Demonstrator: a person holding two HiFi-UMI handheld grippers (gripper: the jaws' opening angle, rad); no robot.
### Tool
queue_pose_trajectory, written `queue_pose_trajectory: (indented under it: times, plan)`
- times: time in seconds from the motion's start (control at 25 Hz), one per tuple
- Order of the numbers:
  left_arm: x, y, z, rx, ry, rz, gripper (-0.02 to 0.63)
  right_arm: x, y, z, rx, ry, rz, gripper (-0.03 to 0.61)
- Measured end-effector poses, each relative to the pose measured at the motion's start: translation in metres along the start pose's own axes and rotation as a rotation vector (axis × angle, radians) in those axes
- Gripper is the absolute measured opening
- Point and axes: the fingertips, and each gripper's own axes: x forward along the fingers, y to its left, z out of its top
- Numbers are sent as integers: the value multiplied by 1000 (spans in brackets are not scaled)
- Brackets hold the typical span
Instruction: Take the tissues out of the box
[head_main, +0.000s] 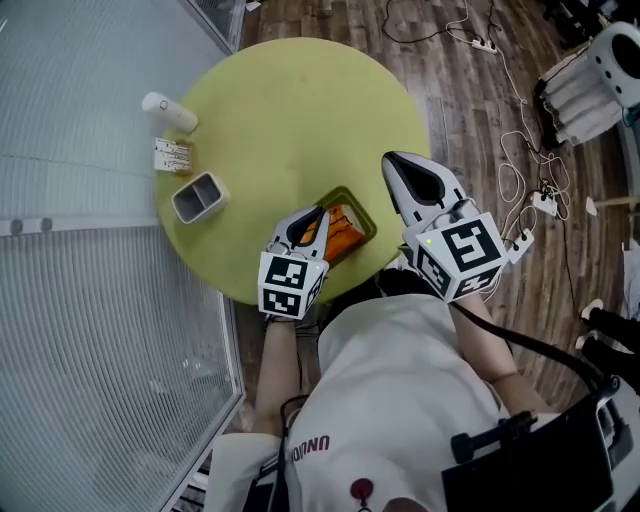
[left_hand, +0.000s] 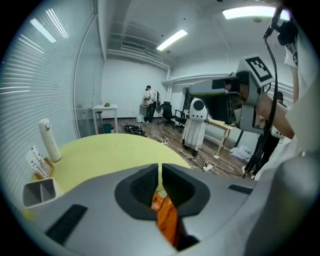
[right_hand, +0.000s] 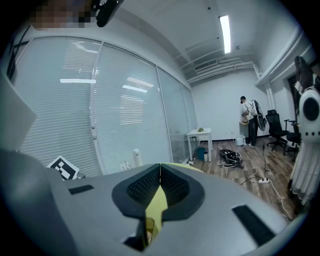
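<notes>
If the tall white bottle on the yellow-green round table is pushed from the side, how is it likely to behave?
The tall white bottle stands upright and looks narrow for its height, so a high push would probably tip it. Being round, it may then roll, and the edge of the yellow-green round table is close.

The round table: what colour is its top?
The table is pale yellow-green, seen best in the head view.
</notes>
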Motion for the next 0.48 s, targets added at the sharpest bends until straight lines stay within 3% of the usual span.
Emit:
queue_pose_trajectory:
  times: [0.16, 0.32, 0.48]
  plan:
    - [8, -8, -13, 15, 63, -58, 83, -4, -2, -1, 14, 0, -16, 20]
    - [18, -12, -23, 44, 112, -107, 106, -4, -6, 1, 18, -5, -32, 20]
    - [30, -16, -30, 125, 160, -122, 106, -4, -12, 1, 24, -5, -48, 20]
